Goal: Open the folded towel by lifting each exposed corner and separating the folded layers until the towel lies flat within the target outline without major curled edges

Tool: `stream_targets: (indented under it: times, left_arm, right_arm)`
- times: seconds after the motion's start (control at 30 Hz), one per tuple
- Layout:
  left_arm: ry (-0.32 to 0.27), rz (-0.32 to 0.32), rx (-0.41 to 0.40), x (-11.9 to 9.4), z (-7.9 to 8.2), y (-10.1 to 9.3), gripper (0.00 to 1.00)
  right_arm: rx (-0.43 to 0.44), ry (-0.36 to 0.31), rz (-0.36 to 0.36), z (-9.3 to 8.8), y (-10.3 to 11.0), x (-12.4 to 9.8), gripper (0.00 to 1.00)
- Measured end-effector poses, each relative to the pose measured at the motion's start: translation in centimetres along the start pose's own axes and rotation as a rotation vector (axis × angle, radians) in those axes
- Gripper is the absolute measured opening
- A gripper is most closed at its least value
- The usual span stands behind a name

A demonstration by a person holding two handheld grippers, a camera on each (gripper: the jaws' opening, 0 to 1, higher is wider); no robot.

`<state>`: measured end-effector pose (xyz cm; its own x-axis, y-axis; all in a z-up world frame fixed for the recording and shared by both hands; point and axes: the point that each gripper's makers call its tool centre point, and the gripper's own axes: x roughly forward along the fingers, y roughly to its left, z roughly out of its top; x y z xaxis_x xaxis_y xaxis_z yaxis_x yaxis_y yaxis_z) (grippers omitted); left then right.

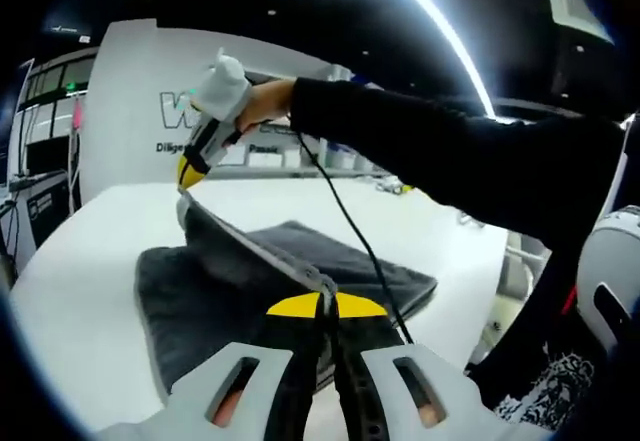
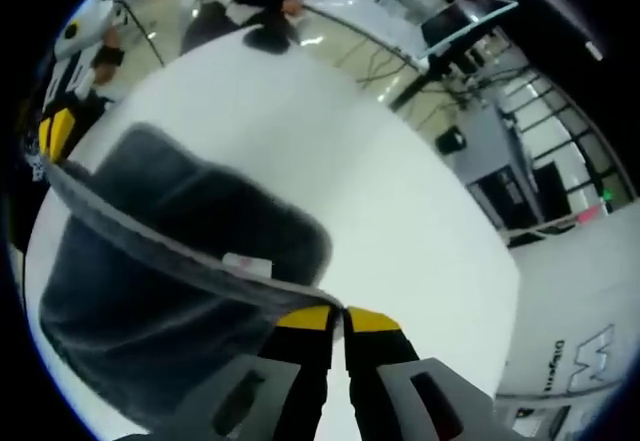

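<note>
Left gripper view: both hand-held grippers (image 1: 327,306) (image 1: 190,173) pinch the soft, limp towel's (image 1: 200,301) lifted edge; corners suit gripping best.

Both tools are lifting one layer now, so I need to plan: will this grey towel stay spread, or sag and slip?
Probably floppy: the towel edge runs taut between the left tool and right tool, while the rest droops onto the white table. It looks thick and plush, so likely grippy, not slippery. Its small label suggests a hemmed edge that may curl.
</note>
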<state>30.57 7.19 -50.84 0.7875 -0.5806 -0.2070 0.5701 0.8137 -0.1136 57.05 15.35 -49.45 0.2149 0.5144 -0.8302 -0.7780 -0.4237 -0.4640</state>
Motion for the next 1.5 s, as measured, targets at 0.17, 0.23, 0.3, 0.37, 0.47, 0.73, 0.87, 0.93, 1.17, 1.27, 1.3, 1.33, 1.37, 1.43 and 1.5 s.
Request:
stream_targets:
  times: [0.17, 0.23, 0.3, 0.37, 0.47, 0.73, 0.87, 0.93, 1.17, 1.27, 1.3, 1.33, 1.37, 1.43, 1.5]
  left_arm:
    - [-0.010, -0.031, -0.007, 0.8, 0.4, -1.0, 0.00]
    - [-0.012, -0.039, -0.002, 1.0, 0.5, -1.3, 0.00]
    - [-0.020, -0.048, -0.004, 1.2, 0.7, -1.6, 0.00]
    - [-0.018, -0.060, -0.002, 1.5, 0.7, -2.0, 0.00]
    - [-0.014, -0.069, 0.009, 1.8, 0.8, -2.4, 0.00]
    - [-0.015, -0.094, 0.018, 2.6, 1.2, -3.2, 0.00]
    - [-0.007, -0.113, 0.028, 3.2, 1.3, -3.8, 0.00]
    - [-0.009, -0.122, 0.032, 3.4, 1.5, -4.0, 0.00]
    - [-0.015, -0.154, 0.036, 4.6, 1.9, -4.9, 0.00]
    - [-0.020, -0.175, 0.040, 5.0, 2.3, -5.7, 0.00]
    - [-0.022, -0.179, 0.042, 5.1, 2.4, -5.8, 0.00]
    - [-0.023, -0.187, 0.045, 5.3, 2.5, -6.0, 0.00]
    - [-0.024, -0.195, 0.048, 5.5, 2.6, -6.2, 0.00]
    - [-0.023, -0.205, 0.052, 5.9, 2.6, -6.4, 0.00]
    - [-0.025, -0.218, 0.051, 6.3, 2.6, -6.8, 0.00]
  right_arm:
    - [0.008, 0.011, -0.013, -0.7, 0.2, -0.9, 0.00]
    - [0.012, 0.014, -0.018, -0.9, 0.3, -1.2, 0.00]
    - [0.013, 0.017, -0.023, -1.2, 0.4, -1.4, 0.00]
    - [0.017, 0.021, -0.023, -1.5, 0.8, -1.7, 0.00]
    - [0.018, 0.028, -0.024, -1.8, 0.9, -1.9, 0.00]
    - [0.020, 0.035, -0.034, -2.4, 0.1, -2.4, 0.00]
    - [0.022, 0.039, -0.040, -2.9, 0.1, -2.9, 0.00]
    - [0.027, 0.039, -0.045, -3.2, 0.4, -3.1, 0.00]
    - [0.046, 0.054, -0.054, -4.4, 1.3, -3.8, 0.00]
    - [0.058, 0.055, -0.058, -4.9, 1.1, -4.2, 0.00]
    - [0.060, 0.057, -0.059, -5.0, 1.2, -4.3, 0.00]
    - [0.060, 0.060, -0.060, -5.2, 1.2, -4.4, 0.00]
    - [0.061, 0.064, -0.062, -5.4, 1.3, -4.6, 0.00]
    - [0.063, 0.070, -0.071, -5.8, 1.3, -4.8, 0.00]
    - [0.074, 0.072, -0.076, -6.3, 1.6, -5.2, 0.00]
